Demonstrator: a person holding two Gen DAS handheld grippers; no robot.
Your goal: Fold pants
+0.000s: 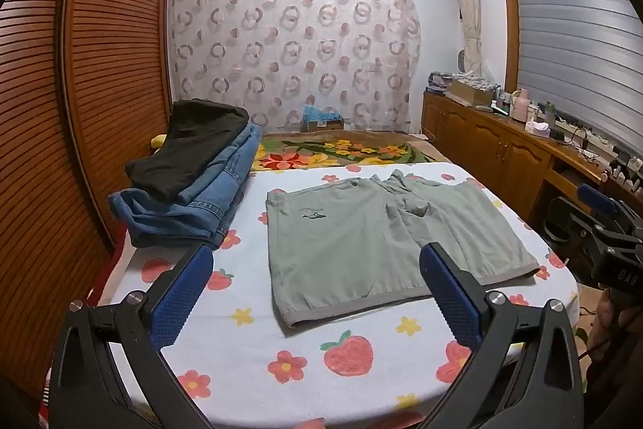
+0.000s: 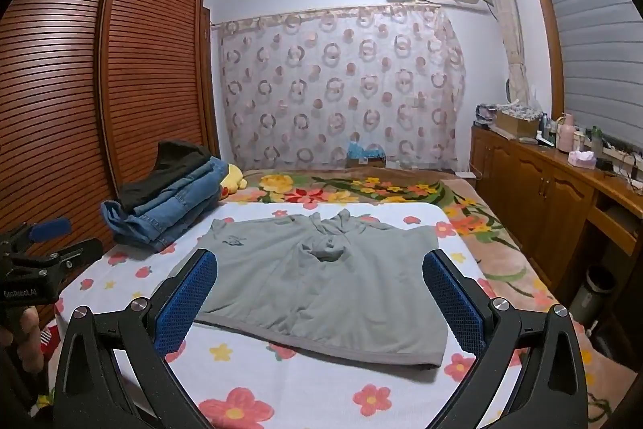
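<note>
Grey-green shorts (image 1: 373, 240) lie spread flat on the flowered white sheet (image 1: 305, 340), waistband far, leg hems toward me. They also show in the right wrist view (image 2: 321, 284). My left gripper (image 1: 317, 292) is open and empty, hovering over the near hem. My right gripper (image 2: 321, 300) is open and empty, above the near hem of the shorts. The right gripper also shows at the right edge of the left wrist view (image 1: 603, 224). The left gripper shows at the left edge of the right wrist view (image 2: 44, 248).
A stack of folded jeans (image 1: 189, 204) with a black garment (image 1: 189, 144) on top sits at the sheet's far left, against a slatted wooden wardrobe (image 1: 80, 99). A wooden cabinet (image 1: 502, 144) with clutter runs along the right. A floral blanket (image 1: 341, 152) lies beyond.
</note>
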